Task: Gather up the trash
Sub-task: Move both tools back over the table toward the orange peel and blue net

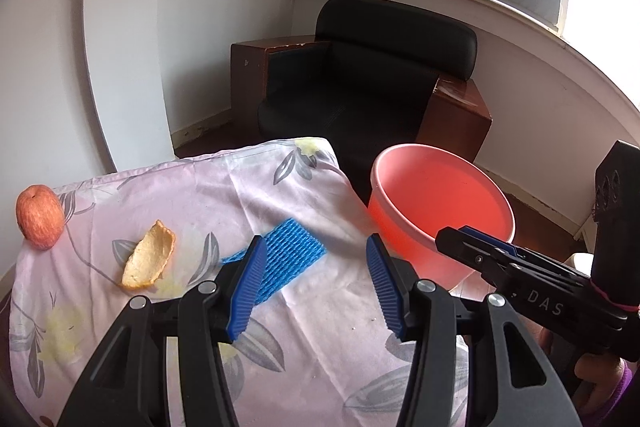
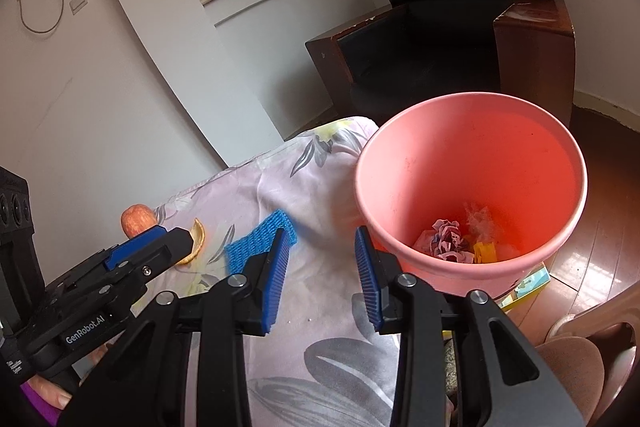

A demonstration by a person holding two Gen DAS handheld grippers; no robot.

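A blue foam fruit net point(image 1: 286, 254) lies on the floral cloth point(image 1: 200, 195), just ahead of my open, empty left gripper point(image 1: 316, 285). An orange peel point(image 1: 149, 255) lies to its left and an apple point(image 1: 39, 215) stands at the far left edge. The pink bin point(image 1: 440, 211) stands off the table's right side. In the right wrist view my open, empty right gripper point(image 2: 320, 273) hovers between the net point(image 2: 260, 239) and the bin point(image 2: 472, 187), which holds crumpled paper and wrappers point(image 2: 460, 239). The peel point(image 2: 196, 239) and apple point(image 2: 136, 219) show behind the left gripper point(image 2: 160, 247).
A black armchair with wooden sides point(image 1: 360, 83) stands behind the table by the wall. A small box point(image 2: 528, 283) lies on the wooden floor under the bin. A stool point(image 2: 576, 367) is at the lower right.
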